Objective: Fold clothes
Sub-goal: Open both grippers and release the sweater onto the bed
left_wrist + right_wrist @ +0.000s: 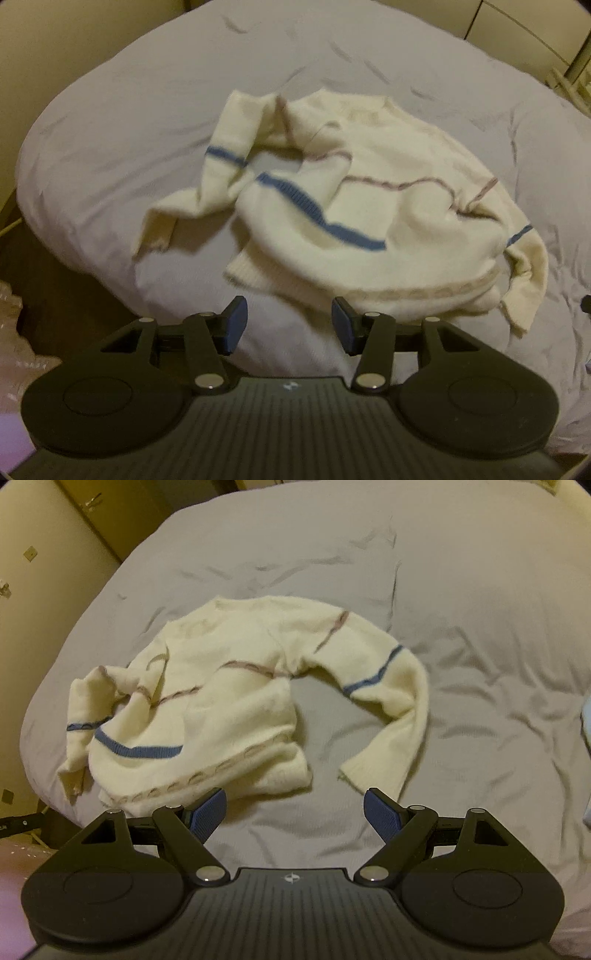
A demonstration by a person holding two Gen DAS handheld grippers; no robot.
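Note:
A cream knit sweater (373,225) with blue and brown stripes lies crumpled on a grey bed sheet (110,147). In the right wrist view the sweater (229,701) lies with its body bunched at the left and one sleeve (391,698) curving out to the right. My left gripper (290,321) is open and empty, just short of the sweater's ribbed hem (266,284). My right gripper (295,812) is open and empty, above bare sheet between the hem (207,779) and the sleeve cuff (373,771).
The bed (480,664) fills most of both views. Its rounded edge drops to a dark floor (55,295) at the left. Beige cabinets (44,572) stand beyond the bed. A pale blue item (585,716) shows at the right edge.

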